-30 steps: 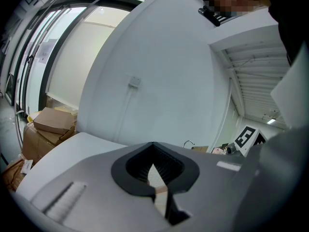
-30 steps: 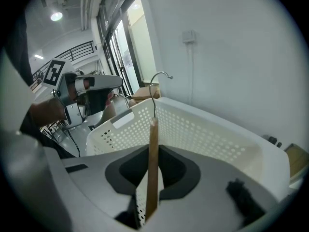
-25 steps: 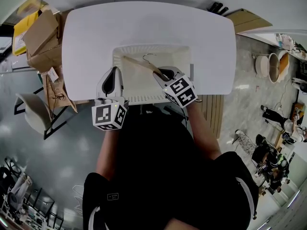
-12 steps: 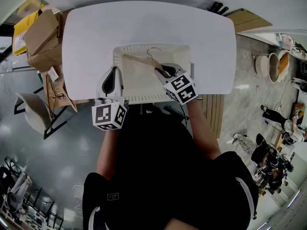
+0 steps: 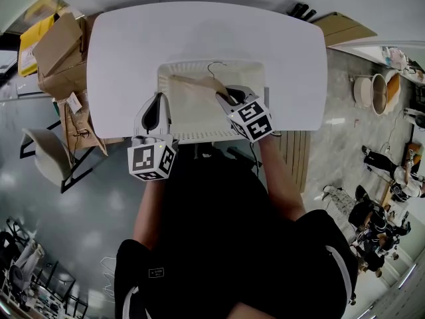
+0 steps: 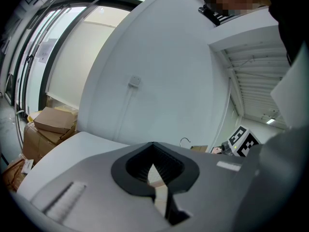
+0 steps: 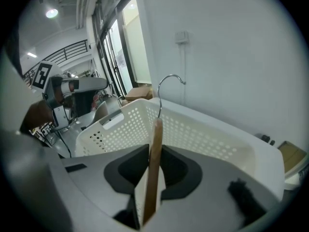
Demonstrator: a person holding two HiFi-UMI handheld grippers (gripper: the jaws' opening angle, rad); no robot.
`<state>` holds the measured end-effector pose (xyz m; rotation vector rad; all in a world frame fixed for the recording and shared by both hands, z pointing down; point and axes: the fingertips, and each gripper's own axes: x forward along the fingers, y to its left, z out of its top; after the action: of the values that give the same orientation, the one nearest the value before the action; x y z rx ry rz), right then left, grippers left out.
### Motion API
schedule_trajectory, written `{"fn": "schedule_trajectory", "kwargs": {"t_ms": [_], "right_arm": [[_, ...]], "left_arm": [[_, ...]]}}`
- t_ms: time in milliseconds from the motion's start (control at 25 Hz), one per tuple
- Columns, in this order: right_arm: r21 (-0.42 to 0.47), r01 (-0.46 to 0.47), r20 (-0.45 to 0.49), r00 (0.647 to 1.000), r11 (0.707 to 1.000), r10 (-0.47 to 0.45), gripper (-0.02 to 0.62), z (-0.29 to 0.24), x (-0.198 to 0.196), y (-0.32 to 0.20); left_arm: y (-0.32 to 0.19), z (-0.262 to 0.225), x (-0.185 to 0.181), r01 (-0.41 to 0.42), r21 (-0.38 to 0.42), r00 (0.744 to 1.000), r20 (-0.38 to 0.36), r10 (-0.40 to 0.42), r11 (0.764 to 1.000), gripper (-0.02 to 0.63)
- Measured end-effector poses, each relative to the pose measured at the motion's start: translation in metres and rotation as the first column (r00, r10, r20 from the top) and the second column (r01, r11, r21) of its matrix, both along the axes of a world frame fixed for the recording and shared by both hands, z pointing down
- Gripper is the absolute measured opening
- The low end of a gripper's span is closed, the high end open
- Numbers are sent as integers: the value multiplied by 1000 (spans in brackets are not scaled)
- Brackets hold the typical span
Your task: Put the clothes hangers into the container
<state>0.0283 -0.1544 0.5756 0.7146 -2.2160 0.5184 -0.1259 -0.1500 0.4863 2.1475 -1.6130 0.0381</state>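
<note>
Wooden hanger [image 5: 196, 83] in the spotlight here, angled across the white perforated basket [image 5: 199, 137] that sits at the near middle of the white table [image 5: 199, 32]. Its far arm points to the basket's back left corner, and its wire hook [image 5: 214, 66] sits up by the far rim. The near end runs straight into the right gripper [image 5: 229, 97], which reaches in over the basket's near right corner, its marker cube [image 5: 252, 121] tipped up toward the camera.

In the right gripper view the hanger shows edge-on between the jaws. They have just been opening, and thin strips of pale basket now show on both sides of the wood, so the pads are off it. The hook curls up against the wall beyond.

Over to the left gripper [image 5: 155, 98]: it is parked at the basket's near left corner, outside the wall, over the table's near edge. Its jaws are drawn together with nothing between them, only a thin pale sliver behind the tips. Cardboard boxes [image 5: 56, 45] are stacked on the floor off the table's left end.
</note>
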Motion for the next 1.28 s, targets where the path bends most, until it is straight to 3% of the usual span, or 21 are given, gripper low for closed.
{"fn": "schedule_trajectory", "kwargs": {"t_ms": [1280], "right_arm": [[-27,-87,-90,992,996,84,129,20,23,-24]], "left_arm": [[8,6,-5,-9,-13,1000,0,9,1000,3]]}}
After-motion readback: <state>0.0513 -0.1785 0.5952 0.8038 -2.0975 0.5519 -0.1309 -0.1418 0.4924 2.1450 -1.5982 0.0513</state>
